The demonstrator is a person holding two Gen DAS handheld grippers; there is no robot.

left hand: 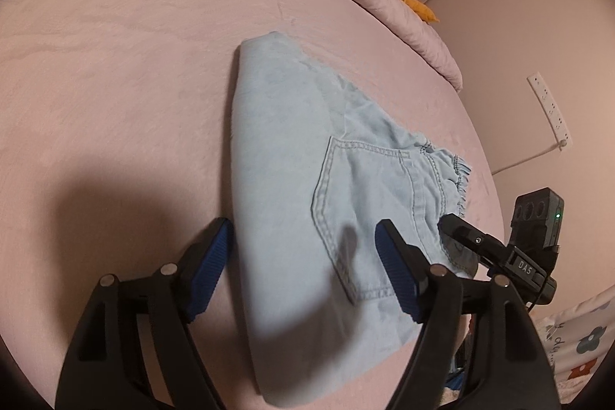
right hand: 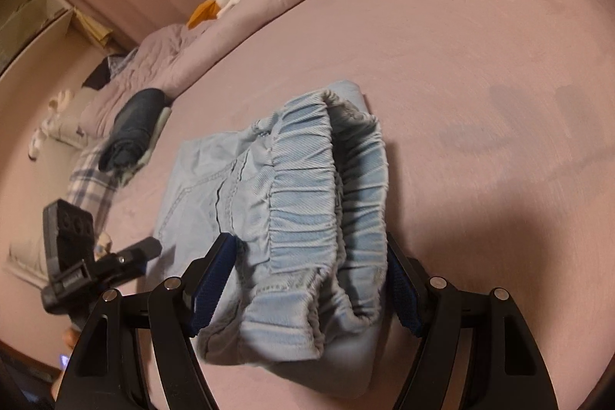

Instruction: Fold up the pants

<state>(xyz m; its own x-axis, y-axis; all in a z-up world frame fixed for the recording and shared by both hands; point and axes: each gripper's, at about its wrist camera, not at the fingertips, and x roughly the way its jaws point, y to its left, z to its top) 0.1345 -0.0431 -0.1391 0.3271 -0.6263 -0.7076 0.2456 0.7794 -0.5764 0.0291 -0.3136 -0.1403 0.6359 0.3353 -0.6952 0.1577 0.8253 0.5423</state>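
The pants (left hand: 307,179) lie on the bed (left hand: 115,64) already folded into a compact stack, apparently finished or nearly so, with the left gripper (left hand: 303,271) and right gripper (right hand: 311,283) both released, their jaws spread around the denim without pinching it.

I see the pants (left hand: 292,156) as pale blue denim, folded into a compact bundle lying flat on the pink bed (left hand: 115,64). A stitched back pocket (left hand: 361,202) faces up. The gathered elastic waistband (right hand: 307,210) sits doubled over at the near end, its layers stacked and slightly gaping.
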